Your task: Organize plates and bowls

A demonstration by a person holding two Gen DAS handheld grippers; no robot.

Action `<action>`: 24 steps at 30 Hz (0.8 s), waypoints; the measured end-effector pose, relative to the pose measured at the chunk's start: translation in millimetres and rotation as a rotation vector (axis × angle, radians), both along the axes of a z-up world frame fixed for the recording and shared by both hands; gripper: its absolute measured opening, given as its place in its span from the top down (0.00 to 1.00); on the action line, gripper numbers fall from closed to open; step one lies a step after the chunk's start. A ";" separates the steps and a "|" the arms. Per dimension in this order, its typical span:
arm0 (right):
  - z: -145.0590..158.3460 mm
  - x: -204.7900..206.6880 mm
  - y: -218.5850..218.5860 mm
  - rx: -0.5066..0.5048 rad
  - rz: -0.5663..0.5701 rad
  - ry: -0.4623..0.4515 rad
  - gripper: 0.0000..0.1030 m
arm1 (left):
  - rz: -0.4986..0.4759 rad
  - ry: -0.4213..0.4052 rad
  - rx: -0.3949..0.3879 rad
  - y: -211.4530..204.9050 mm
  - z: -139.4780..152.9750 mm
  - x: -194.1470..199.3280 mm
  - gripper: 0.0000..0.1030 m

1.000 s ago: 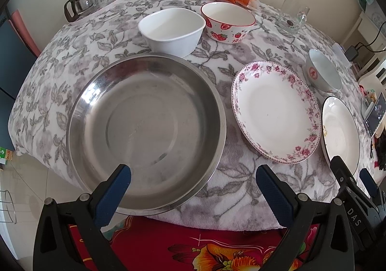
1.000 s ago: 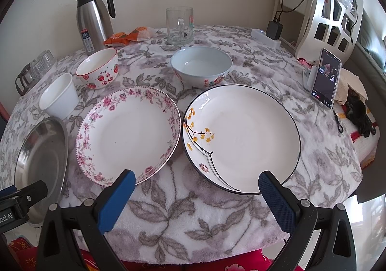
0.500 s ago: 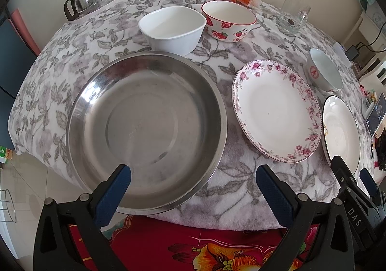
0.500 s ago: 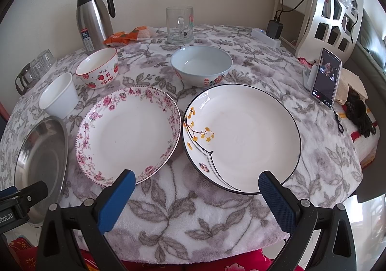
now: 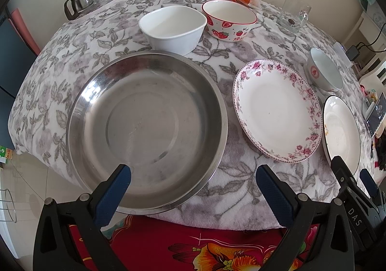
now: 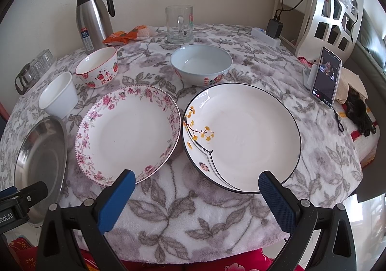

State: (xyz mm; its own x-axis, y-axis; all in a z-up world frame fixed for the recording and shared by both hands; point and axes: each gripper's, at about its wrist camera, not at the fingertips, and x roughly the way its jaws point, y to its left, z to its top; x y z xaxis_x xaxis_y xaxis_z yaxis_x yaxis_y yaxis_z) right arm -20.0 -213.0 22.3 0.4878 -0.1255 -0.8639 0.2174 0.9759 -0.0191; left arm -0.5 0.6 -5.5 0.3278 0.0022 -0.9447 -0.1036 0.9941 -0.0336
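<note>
Dishes lie mouth-up along the counter's (image 6: 168,218) near edge: steel pan (image 5: 147,131) left, floral plate (image 6: 127,133) middle, ginkgo plate (image 6: 243,135) right, the two plates almost touching. Round, they show no long axis. Behind stand a white bowl (image 5: 172,27), strawberry bowl (image 5: 229,20) and blue bowl (image 6: 201,66), all upright. The left hand-held gripper (image 5: 193,186) gapes wide over the pan's near rim, holding nothing; the right hand-held gripper (image 6: 196,193) gapes equally wide before the plates, empty.
</note>
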 end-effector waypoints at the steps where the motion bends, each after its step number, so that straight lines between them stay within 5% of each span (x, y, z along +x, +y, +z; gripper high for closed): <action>1: -1.0 -0.3 -0.1 0.000 0.000 0.000 0.00 | 0.000 0.000 0.000 -0.2 0.4 0.3 0.00; 15: -0.4 4.1 13.9 0.003 0.036 0.022 0.00 | 0.021 -0.003 -0.022 11.8 2.0 1.6 0.00; 24: -2.3 20.9 52.1 0.109 0.130 0.016 0.00 | 0.354 -0.153 -0.124 104.3 21.1 2.8 0.00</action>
